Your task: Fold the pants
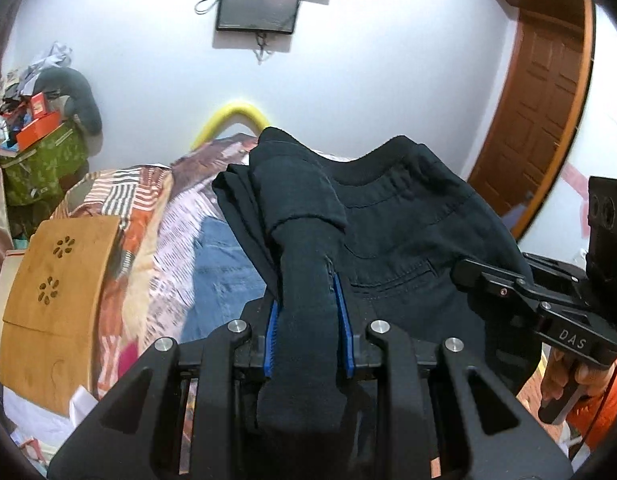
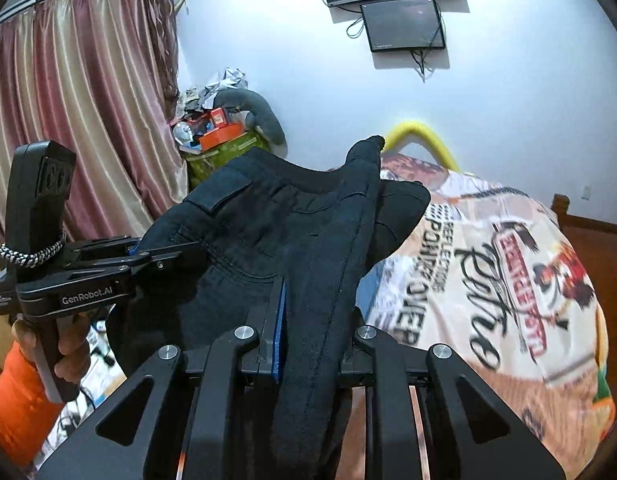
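We hold the dark pants up above the patterned bedspread, waistband stretched between us. The left gripper is clamped on one bunched end of the waist, the right gripper on the other. We judge this the lift-and-spread step; next we should lay them flat, evenly. Their long axis probably hangs downward from the waistband, though the legs are hidden.

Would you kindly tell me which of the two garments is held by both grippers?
The black pants, gripped by the left gripper and right gripper; the blue jeans lie untouched on the bed.
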A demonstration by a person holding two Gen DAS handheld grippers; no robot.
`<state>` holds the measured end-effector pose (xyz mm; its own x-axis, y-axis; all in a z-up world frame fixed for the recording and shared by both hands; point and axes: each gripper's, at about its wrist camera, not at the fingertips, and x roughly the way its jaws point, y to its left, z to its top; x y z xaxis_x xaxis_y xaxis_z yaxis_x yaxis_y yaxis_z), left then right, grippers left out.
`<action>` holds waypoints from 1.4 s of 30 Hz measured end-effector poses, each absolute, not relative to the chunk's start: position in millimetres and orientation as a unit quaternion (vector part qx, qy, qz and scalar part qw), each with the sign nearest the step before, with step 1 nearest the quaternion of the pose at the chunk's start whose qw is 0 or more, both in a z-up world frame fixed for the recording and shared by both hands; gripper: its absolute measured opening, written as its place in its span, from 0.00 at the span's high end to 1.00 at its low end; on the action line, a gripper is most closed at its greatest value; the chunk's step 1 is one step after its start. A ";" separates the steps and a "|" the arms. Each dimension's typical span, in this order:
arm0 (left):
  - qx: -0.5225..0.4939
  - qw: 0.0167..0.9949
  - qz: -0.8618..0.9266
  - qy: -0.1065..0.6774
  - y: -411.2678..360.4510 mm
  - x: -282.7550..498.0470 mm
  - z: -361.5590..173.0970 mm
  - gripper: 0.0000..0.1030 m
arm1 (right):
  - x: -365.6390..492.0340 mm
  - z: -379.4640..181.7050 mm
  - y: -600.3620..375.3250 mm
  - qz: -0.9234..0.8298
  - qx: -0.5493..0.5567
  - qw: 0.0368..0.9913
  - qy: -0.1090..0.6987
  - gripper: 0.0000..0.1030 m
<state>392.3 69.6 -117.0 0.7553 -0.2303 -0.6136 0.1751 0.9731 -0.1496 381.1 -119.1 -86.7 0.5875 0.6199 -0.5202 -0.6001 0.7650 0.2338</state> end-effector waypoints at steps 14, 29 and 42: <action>-0.087 0.922 -0.068 0.372 137.9 497.2 -205.2 0.76 | 474.7 -157.0 -47.2 0.343 0.013 0.875 0.340 0.85; -0.094 0.886 -0.010 0.454 178.7 536.9 -317.8 0.52 | 517.6 -260.8 -21.5 0.311 -0.018 0.841 0.443 0.74; -0.041 0.903 0.019 0.427 170.7 473.8 -236.1 0.52 | 473.0 -195.6 -71.4 0.284 -0.052 0.859 0.422 0.59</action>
